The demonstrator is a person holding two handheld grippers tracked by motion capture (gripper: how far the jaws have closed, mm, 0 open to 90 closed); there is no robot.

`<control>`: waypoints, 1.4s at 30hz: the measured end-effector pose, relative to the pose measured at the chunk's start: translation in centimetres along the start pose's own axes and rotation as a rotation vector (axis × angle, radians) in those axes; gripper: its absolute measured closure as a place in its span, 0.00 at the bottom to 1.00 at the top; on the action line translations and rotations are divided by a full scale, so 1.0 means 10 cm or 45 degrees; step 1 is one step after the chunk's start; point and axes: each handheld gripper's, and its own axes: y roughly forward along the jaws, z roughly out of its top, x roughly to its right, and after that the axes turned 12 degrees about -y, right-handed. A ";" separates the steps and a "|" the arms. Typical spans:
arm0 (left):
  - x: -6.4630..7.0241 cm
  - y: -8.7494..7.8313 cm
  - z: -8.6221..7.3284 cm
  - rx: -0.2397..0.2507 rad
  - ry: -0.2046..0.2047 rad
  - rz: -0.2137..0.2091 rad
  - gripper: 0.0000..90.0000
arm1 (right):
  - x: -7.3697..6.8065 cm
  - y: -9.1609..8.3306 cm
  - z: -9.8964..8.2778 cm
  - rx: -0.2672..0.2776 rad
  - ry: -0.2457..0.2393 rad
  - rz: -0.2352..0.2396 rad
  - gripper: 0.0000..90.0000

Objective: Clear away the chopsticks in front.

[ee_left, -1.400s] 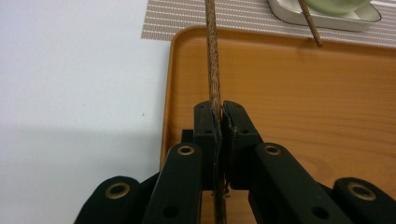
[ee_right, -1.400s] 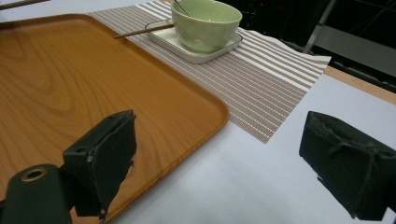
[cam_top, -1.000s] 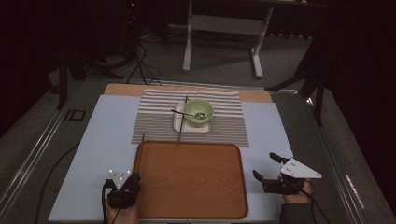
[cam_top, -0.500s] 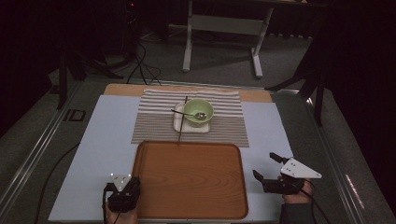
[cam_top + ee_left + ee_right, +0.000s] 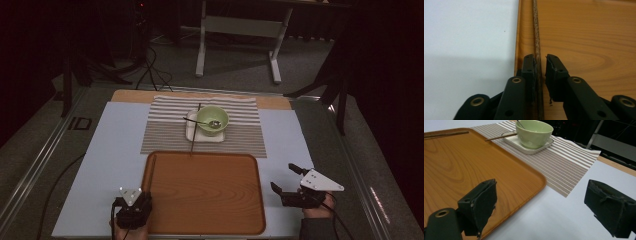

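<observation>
A wooden tray [image 5: 210,200] lies on the near half of the table. Along its left rim rests a brown chopstick [image 5: 535,30], which runs between the jaws of my left gripper [image 5: 540,58]. Those jaws have just been opening; the right pad stands clear of the stick, so the grip is open. Seen from above, the left gripper [image 5: 132,207] sits at the tray's near left corner. My right gripper [image 5: 283,176] rests open and empty right of the tray [image 5: 461,165]. A second chopstick [image 5: 194,131] leans from the white plate [image 5: 192,131] toward the tray.
A green bowl [image 5: 212,120] with a spoon inside stands on the white plate, on a striped placemat [image 5: 240,135] beyond the tray. A pale blue sheet [image 5: 110,150] covers the table. Table legs and cables stand on the floor behind.
</observation>
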 end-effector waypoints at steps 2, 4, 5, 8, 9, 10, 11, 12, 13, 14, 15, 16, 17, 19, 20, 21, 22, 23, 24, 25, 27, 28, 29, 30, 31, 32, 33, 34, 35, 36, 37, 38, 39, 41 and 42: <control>0.01 0.01 0.00 -0.005 0.007 -0.005 0.82 | 0.00 0.00 0.00 0.000 -0.001 0.001 0.12; 0.02 0.01 0.00 0.002 0.012 -0.001 0.79 | 0.00 0.00 0.00 0.001 -0.001 0.001 0.12; 0.02 0.00 0.01 0.005 0.015 -0.002 0.78 | 0.00 0.00 0.00 0.001 -0.001 0.001 0.12; 0.02 0.00 0.03 0.013 0.024 -0.004 0.76 | 0.00 0.00 0.00 0.002 -0.001 0.001 0.12; 0.02 -0.01 0.04 0.014 0.022 -0.005 0.76 | 0.00 0.00 0.00 0.000 -0.001 0.002 0.12; 0.02 -0.01 0.05 0.016 0.028 -0.004 0.76 | 0.00 0.00 0.00 0.001 -0.001 0.002 0.12; 0.02 -0.02 0.06 0.020 0.024 -0.007 0.76 | 0.00 0.00 0.00 0.001 -0.002 0.002 0.12; 0.02 -0.02 0.07 0.026 0.026 -0.010 0.76 | 0.00 0.00 0.00 0.000 -0.002 0.002 0.12; 0.02 -0.02 0.08 0.032 0.025 -0.015 0.76 | 0.00 0.00 0.00 0.001 -0.001 0.002 0.12; 0.02 -0.02 0.09 0.031 0.028 -0.018 0.75 | 0.00 0.00 0.00 0.001 -0.002 0.002 0.12; 0.02 -0.01 0.10 0.031 0.025 -0.024 0.75 | 0.00 0.00 0.00 0.001 -0.001 0.003 0.12; 0.02 0.00 0.11 0.031 0.025 -0.022 0.75 | 0.00 0.00 0.00 0.001 -0.001 0.002 0.12; 0.02 0.00 0.11 0.032 0.026 -0.023 0.75 | 0.00 0.00 0.00 0.001 -0.001 0.002 0.12; 0.03 0.02 0.12 0.033 0.026 -0.029 0.74 | 0.00 0.00 0.00 0.002 -0.001 0.001 0.12; 0.03 0.02 0.13 0.033 0.028 -0.031 0.74 | 0.00 0.00 0.00 0.001 -0.001 0.001 0.12; 0.04 0.03 0.14 0.038 0.027 -0.032 0.74 | 0.00 0.00 0.00 0.001 -0.001 0.001 0.12; 0.04 0.04 0.15 0.042 0.031 -0.028 0.74 | 0.00 0.00 0.00 0.001 -0.002 0.001 0.12; 0.05 0.04 0.16 0.042 0.030 -0.027 0.74 | 0.00 0.00 0.00 0.000 -0.002 0.001 0.12; 0.05 0.05 0.16 0.045 0.033 -0.027 0.74 | 0.00 0.00 0.00 0.001 -0.002 0.001 0.12; 0.06 0.06 0.17 0.049 0.030 -0.028 0.74 | 0.00 0.00 0.00 0.001 -0.002 0.000 0.12; 0.07 0.08 0.17 0.058 0.031 -0.025 0.74 | 0.00 0.00 0.00 0.000 -0.002 0.000 0.12; 0.07 0.09 0.18 0.062 0.033 -0.023 0.74 | 0.00 0.00 0.00 0.000 -0.001 0.000 0.12; 0.08 0.10 0.18 0.066 0.034 -0.022 0.74 | 0.00 0.00 0.00 0.000 -0.001 -0.001 0.12; 0.09 0.11 0.18 0.070 0.035 -0.020 0.74 | 0.00 0.00 0.00 0.000 -0.002 -0.001 0.12; 0.10 0.11 0.18 0.077 0.032 -0.018 0.74 | 0.00 0.00 0.00 0.000 -0.001 -0.001 0.12; 0.10 0.11 0.18 0.077 0.032 -0.018 0.74 | 0.00 0.00 0.00 0.000 -0.001 -0.001 0.12; 0.10 0.11 0.18 0.077 0.032 -0.018 0.74 | 0.00 0.00 0.00 0.000 -0.002 -0.002 0.12; 0.11 0.12 0.18 0.077 0.032 -0.016 0.74 | 0.00 0.00 0.00 0.001 -0.003 -0.003 0.12; 0.11 0.11 0.19 0.086 0.030 -0.021 0.74 | 0.00 0.00 0.00 0.001 -0.004 -0.003 0.12; 0.11 0.11 0.21 0.081 0.034 -0.023 0.74 | 0.00 0.00 0.00 0.002 -0.003 -0.003 0.12; 0.12 0.11 0.22 0.086 0.033 -0.027 0.74 | 0.00 0.00 0.00 0.002 -0.003 -0.003 0.12; 0.13 0.11 0.23 0.091 0.038 -0.029 0.74 | 0.00 0.00 0.00 0.002 -0.003 -0.002 0.12; 0.14 0.11 0.25 0.093 0.039 -0.035 0.74 | 0.00 0.00 0.00 0.002 -0.001 -0.002 0.12; 0.16 0.10 0.29 0.103 0.050 -0.040 0.74 | 0.00 -0.01 0.00 0.002 -0.003 -0.004 0.12; 0.18 0.10 0.31 0.109 0.050 -0.044 0.74 | 0.00 -0.01 0.00 0.003 -0.002 -0.004 0.12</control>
